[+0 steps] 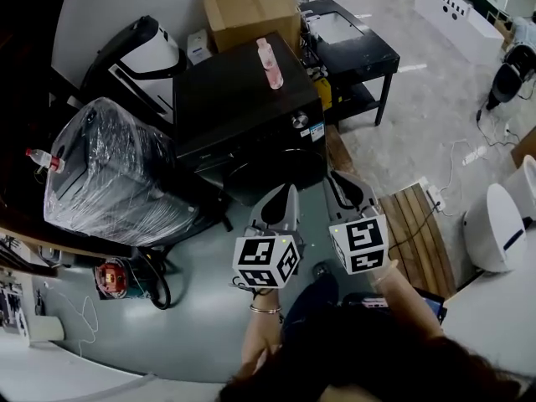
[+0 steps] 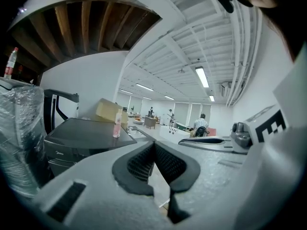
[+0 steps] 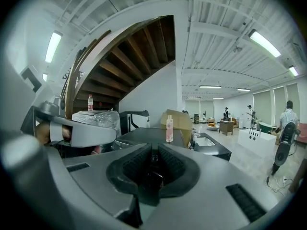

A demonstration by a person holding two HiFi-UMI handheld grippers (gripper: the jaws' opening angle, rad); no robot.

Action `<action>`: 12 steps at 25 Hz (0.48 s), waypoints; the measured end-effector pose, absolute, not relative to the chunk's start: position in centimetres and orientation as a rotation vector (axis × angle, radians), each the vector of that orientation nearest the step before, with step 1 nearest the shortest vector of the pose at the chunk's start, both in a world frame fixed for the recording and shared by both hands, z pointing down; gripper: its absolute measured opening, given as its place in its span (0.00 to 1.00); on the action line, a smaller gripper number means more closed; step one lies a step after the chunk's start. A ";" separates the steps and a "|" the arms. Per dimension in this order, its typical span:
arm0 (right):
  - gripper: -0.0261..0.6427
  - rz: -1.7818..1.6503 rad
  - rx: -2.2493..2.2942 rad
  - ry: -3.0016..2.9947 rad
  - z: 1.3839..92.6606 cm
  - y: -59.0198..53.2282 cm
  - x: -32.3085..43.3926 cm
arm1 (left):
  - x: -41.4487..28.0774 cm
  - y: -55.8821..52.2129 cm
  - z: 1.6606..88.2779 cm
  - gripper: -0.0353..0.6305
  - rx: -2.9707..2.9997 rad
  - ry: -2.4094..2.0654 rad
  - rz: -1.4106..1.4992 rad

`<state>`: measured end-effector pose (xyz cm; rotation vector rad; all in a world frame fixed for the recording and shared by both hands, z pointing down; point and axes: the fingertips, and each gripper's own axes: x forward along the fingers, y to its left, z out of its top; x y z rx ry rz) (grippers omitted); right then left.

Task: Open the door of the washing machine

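Facing the person, the black washing machine (image 1: 243,99) stands beside a plastic-wrapped bundle (image 1: 117,174). The round door (image 1: 270,172) on its near front looks shut, so the task seems not yet begun.

The main risk I see is a missed catch. The front is dark and no handle or recess can be made out, so a gripper sent in blind could skate over the door or press on its rim instead of hooking the edge.

The left gripper (image 1: 286,194) has its tips together with nothing between them, so as it stands it could only push. The right gripper (image 1: 343,182) is empty, its pads only a narrow slit apart, perhaps too little to take a door edge. A hard tug might also rock the machine and tip the pink bottle (image 1: 270,64) standing upright on its top.

Both grippers point at the machine's front from just short of it, side by side. The left one is before the door's lower part and the right one nearer the door's right edge. Neither seems to touch it.
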<state>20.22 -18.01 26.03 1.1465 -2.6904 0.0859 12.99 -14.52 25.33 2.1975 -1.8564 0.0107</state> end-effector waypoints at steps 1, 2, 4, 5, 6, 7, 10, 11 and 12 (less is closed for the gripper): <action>0.08 0.086 1.152 -2.686 26.2 -18.5 19.7 | 12.5 -15.1 25.5 0.07 2.207 -1.844 0.013; 0.08 0.080 1.158 -2.679 26.4 -19.0 19.2 | 12.1 -15.7 25.6 0.07 2.215 -1.832 0.016; 0.08 0.068 1.168 -2.663 27.0 -19.9 18.3 | 11.2 -16.8 25.9 0.07 2.231 -1.810 0.021; 0.08 0.067 1.171 -2.656 27.2 -20.3 18.0 | 10.9 -17.3 26.1 0.07 2.238 -1.800 0.024; 0.08 0.073 1.173 -2.650 27.5 -20.7 17.7 | 10.7 -17.7 26.3 0.07 2.244 -1.790 0.028; 0.09 0.084 1.172 -2.643 27.8 -21.0 17.5 | 10.5 -18.2 26.5 0.07 2.250 -1.781 0.032; 0.09 0.102 1.166 -2.620 28.8 -21.9 16.9 | 10.2 -19.4 27.2 0.07 2.264 -1.752 0.043; 0.09 0.096 1.163 -2.612 29.1 -22.3 16.8 | 10.1 -19.8 27.4 0.07 2.268 -1.742 0.047; 0.09 0.089 1.158 -2.606 29.5 -22.6 16.6 | 10.1 -20.1 27.7 0.07 2.271 -1.732 0.050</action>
